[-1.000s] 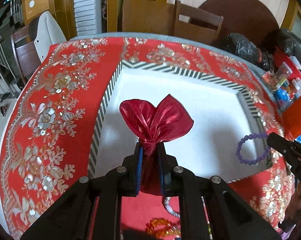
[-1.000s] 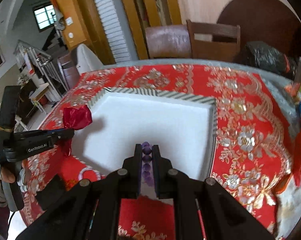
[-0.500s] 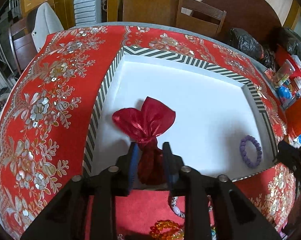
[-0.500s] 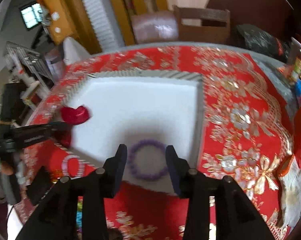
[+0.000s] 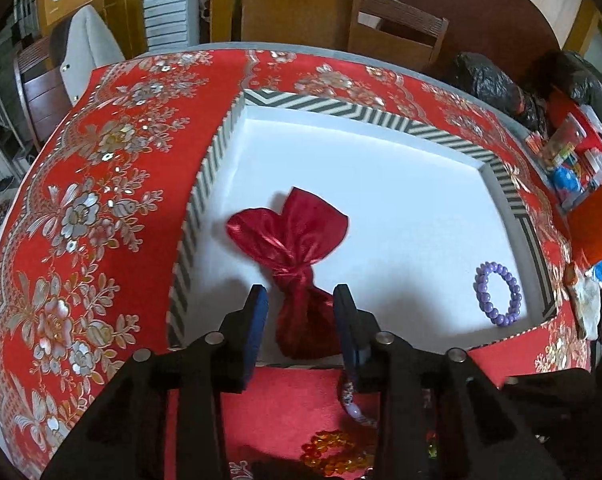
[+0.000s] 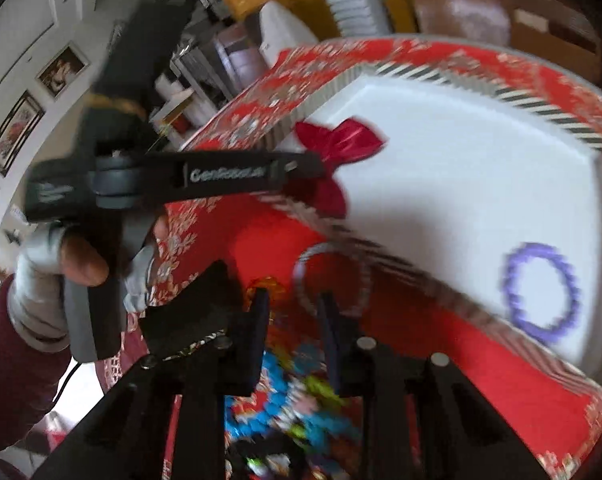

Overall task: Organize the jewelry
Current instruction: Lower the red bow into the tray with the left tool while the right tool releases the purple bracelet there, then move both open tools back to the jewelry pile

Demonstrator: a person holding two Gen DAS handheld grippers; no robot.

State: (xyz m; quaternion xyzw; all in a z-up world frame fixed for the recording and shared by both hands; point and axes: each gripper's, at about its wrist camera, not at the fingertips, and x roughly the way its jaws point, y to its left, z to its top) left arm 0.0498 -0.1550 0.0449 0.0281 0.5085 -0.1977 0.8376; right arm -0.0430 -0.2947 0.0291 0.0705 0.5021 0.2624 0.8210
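Note:
A shiny red pouch (image 5: 293, 240) lies in the white tray (image 5: 205, 184) with the striped rim, near its left wall. My left gripper (image 5: 301, 312) straddles the pouch's lower half with its jaws opening, and a gap shows on each side. A purple bead bracelet (image 5: 497, 294) lies in the tray's near right corner, blurred in the right wrist view (image 6: 541, 292). My right gripper (image 6: 293, 316) hovers in front of the tray over loose jewelry, its jaws closing with nothing gripped between them. A white bead bracelet (image 6: 301, 264) lies just beyond its fingertips.
An orange bead bracelet (image 5: 333, 450) and colourful beads (image 6: 285, 392) lie on the red cloth in front of the tray. A gloved hand (image 6: 53, 264) holds the left gripper. Wooden chairs (image 5: 397, 40), black bags (image 5: 493, 80) and clutter ring the table's far and right sides.
The left gripper set the pouch down in the tray and let go. The right gripper dropped the purple bracelet in the tray, opened, and swung left and down over the loose jewelry.

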